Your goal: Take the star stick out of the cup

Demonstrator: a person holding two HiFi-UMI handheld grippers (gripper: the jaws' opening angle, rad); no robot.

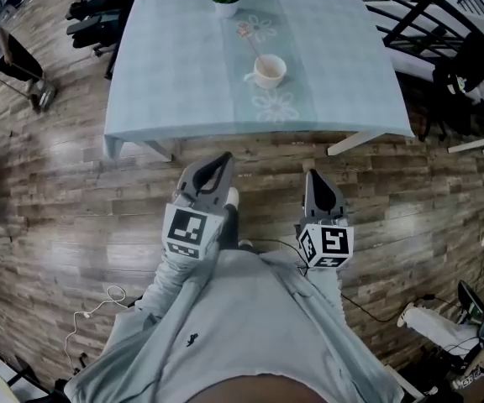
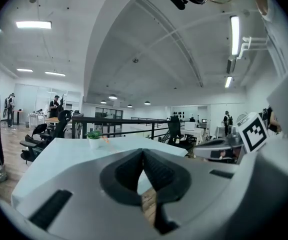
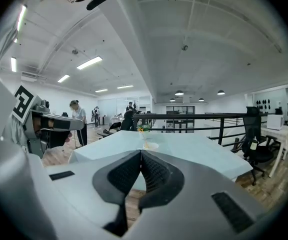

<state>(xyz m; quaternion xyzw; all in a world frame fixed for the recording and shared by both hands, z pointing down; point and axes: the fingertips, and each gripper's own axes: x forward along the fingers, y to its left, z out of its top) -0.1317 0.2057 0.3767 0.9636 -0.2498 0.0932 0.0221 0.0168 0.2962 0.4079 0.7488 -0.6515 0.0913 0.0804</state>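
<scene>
Since the person stands well back from the counter (image 1: pixel 175 74), the left hand-held gripper (image 1: pixel 221 162) and right hand-held gripper (image 1: pixel 313 176) hang low, jaws pressed together on nothing, probably ahead of any approach. At twelve o'clock sits the white cup (image 1: pixel 269 71). The thin star stick (image 1: pixel 251 45) leans out toward eleven, its small star end apparently pinkish.

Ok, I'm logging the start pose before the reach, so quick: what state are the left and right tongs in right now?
Left tongs: closed, holding nothing.
Right tongs: closed, holding nothing.
</scene>
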